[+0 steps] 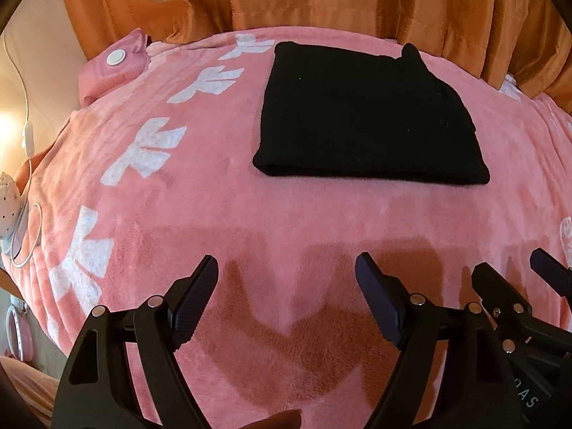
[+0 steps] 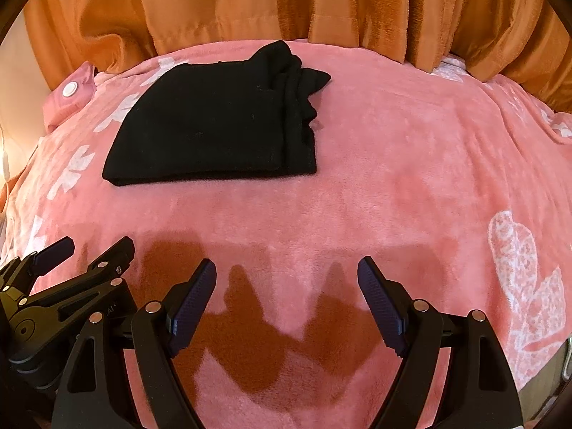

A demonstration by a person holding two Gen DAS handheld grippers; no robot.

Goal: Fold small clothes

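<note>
One folded black garment (image 1: 368, 114) lay on the pink blanket (image 1: 250, 221); left claw (image 1: 286, 279) and right claw (image 2: 286, 282) gaped wide, empty; its type was unclear.

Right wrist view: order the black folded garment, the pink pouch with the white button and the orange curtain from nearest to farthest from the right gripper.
From the right gripper, open and empty over the pink blanket:
1. Black folded garment, ahead and to the left.
2. Pink pouch with the white button, far left at the blanket's edge.
3. Orange curtain, hanging behind the bed.
</note>
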